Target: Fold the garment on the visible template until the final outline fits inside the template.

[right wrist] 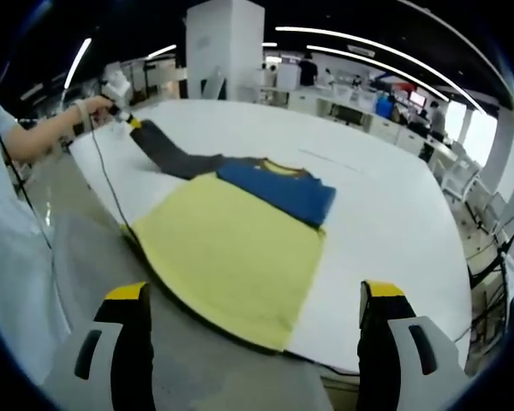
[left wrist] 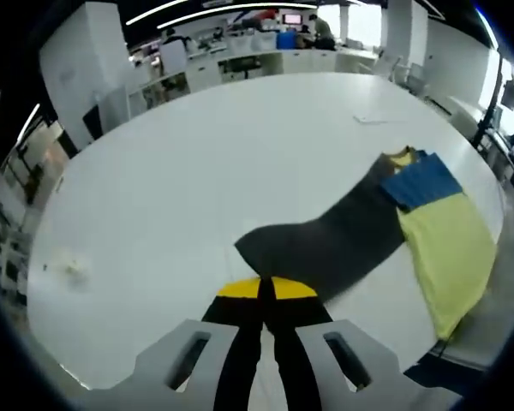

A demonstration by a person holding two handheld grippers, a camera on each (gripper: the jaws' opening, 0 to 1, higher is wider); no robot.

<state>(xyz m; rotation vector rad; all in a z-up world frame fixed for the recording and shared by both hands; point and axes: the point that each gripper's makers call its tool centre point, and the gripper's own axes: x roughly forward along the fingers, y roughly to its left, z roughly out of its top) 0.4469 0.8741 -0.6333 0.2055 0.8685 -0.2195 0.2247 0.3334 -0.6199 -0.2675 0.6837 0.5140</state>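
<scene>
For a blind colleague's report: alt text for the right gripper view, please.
A yellow, blue and dark grey garment lies on a white table, its hem overhanging the near edge. The right hand-held gripper hangs open before it; the left hand-held gripper pinches the dark sleeve.

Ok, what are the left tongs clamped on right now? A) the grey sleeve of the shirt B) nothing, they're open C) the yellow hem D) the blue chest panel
A: the left tongs are shut on the end of the grey sleeve, pulled out across the white table away from the shirt.
</scene>
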